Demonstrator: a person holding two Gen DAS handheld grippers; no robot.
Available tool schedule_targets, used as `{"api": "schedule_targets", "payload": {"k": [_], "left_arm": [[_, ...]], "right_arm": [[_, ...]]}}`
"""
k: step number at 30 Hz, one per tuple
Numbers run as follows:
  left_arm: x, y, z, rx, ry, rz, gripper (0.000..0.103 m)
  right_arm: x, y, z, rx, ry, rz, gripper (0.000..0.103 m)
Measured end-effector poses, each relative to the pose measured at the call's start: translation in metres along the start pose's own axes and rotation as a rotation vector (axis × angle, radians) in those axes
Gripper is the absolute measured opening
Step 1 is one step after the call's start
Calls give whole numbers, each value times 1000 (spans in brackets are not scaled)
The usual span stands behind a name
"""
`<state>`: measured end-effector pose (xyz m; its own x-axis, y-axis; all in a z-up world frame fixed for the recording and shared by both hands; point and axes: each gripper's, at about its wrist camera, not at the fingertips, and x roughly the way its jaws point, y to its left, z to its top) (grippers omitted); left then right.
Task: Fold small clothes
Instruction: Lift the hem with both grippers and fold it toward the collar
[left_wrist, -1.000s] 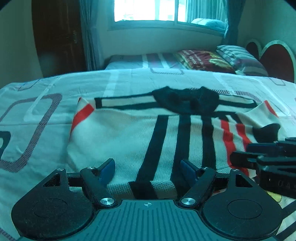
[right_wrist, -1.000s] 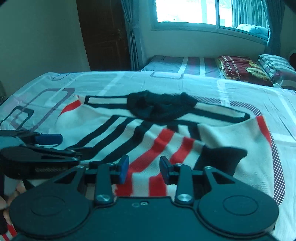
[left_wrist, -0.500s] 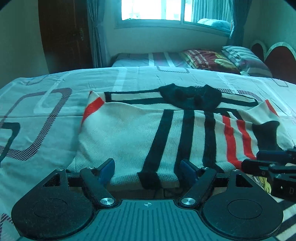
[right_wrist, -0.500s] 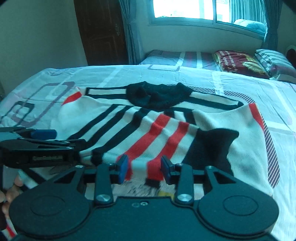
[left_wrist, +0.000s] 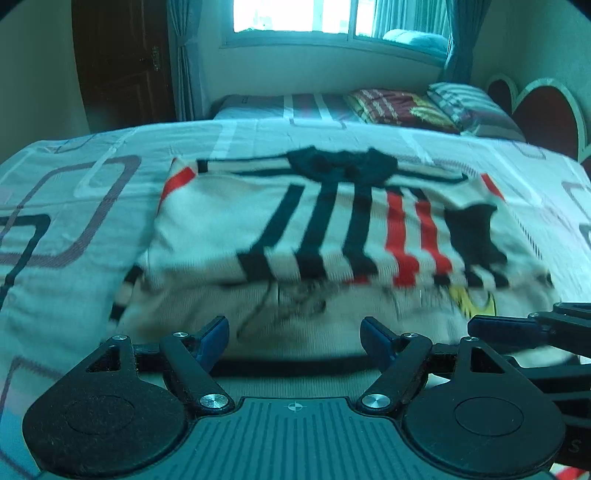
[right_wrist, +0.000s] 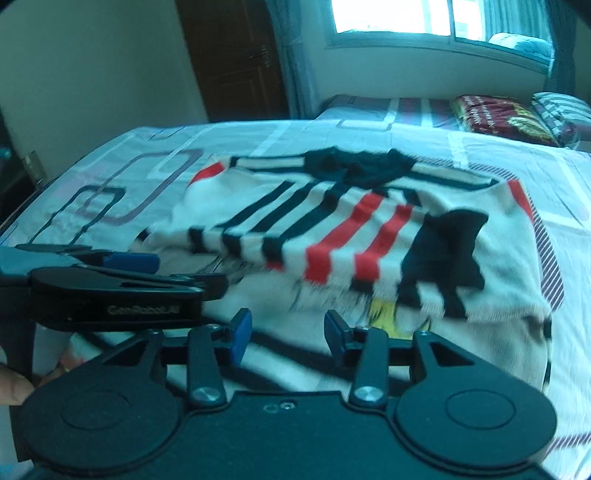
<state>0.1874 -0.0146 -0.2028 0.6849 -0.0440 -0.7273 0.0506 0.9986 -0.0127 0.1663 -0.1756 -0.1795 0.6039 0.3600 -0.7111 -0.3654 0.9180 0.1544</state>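
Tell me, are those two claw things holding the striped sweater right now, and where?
Neither holds anything. The left gripper and right gripper both stand open, with no cloth between their fingers, near the sweater's folded-over edge on the bed.

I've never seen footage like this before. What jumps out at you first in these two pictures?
The cream knitted sweater with black and red stripes grabs the eye first, spread across the pale patterned bedsheet in the middle of the view, its near part blurred. Next come the black two-finger tools with blue pads at the bottom edge: the left gripper and the right gripper, both open and empty. Behind, a bright window glows.
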Motion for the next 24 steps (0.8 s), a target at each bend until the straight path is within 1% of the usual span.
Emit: {"api": "schedule_targets", "payload": {"k": [4,6,7,8,9,10,11,12,14,19,24], "left_arm": [[-7,-3,-22,-2,34,9,78],[-6,-4,-34,10,59,17,78],[-2,-5,-41,22,76,20,78],[-3,-5,-48,36,46,20,79],[-3,-5,-52,58,26,32,87],[-3,-4,-54,60,21,49,91],[-3,2,-54,37,32,44,94],[-3,8,-54,18,42,33,95],[-7,17,-56,32,45,47,95],[-20,45,-69,43,51,41,95],[-37,77,-86,27,58,41,95]], "right_arm": [[-8,6,-19,-10,19,19,43],[-7,8,-28,-12,35,12,43],[-3,8,-32,-17,55,-4,43],[3,7,-38,-17,82,-26,43],[5,5,-43,-19,78,-34,42],[3,5,-46,-32,59,-39,42],[1,6,-48,-39,57,-50,42],[-2,5,-49,-33,57,-66,41],[-8,-2,-55,-9,51,-101,41],[-28,-16,-74,24,35,-206,40],[-45,-13,-88,60,37,-296,41]]}}
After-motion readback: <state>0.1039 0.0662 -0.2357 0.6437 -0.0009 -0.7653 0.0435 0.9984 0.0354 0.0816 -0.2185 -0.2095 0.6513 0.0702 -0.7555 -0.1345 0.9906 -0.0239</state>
